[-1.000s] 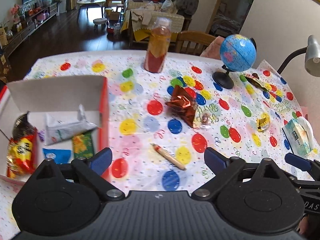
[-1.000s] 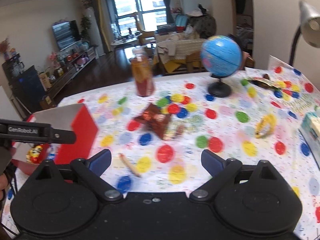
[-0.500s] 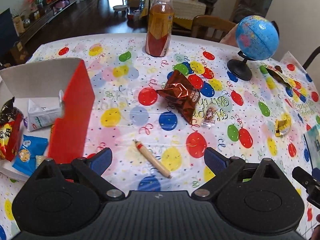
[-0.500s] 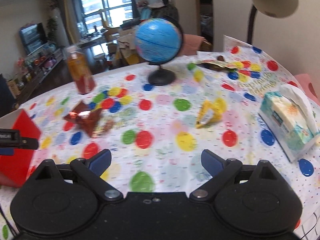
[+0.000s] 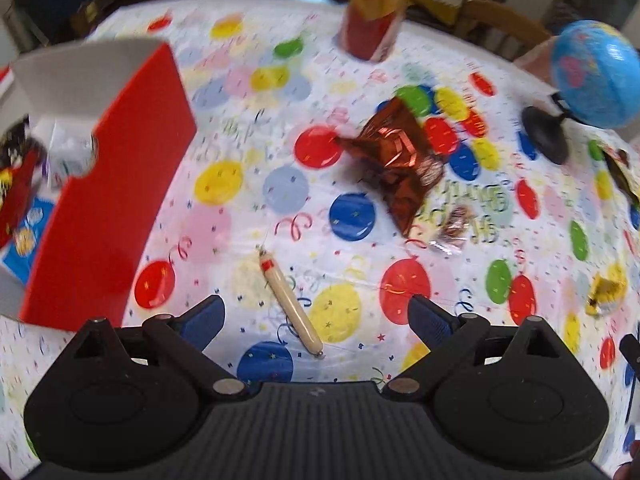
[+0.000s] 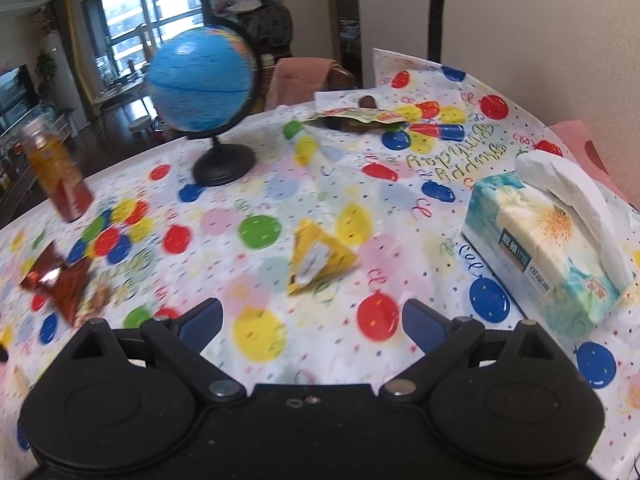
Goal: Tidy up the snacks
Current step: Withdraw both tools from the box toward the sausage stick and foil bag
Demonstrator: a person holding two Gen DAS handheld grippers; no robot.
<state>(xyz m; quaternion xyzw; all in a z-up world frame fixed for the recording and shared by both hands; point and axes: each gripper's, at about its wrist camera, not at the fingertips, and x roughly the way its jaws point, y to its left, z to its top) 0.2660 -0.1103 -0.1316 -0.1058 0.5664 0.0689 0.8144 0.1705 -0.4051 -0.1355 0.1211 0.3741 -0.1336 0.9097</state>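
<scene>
Soft daylight via window, motion blur esp left view, fisheye bending at edges, no harsh shadows

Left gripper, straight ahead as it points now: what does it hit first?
Likely the sausage stick, lying on the tablecloth between the open left gripper fingers. Height above it is unclear.

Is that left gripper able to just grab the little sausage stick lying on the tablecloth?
Probably yes. The left gripper is open and the sausage stick lies alone on the tablecloth, pointing into the gap between its fingers. Nothing blocks it; the red box sits off to the side.
</scene>
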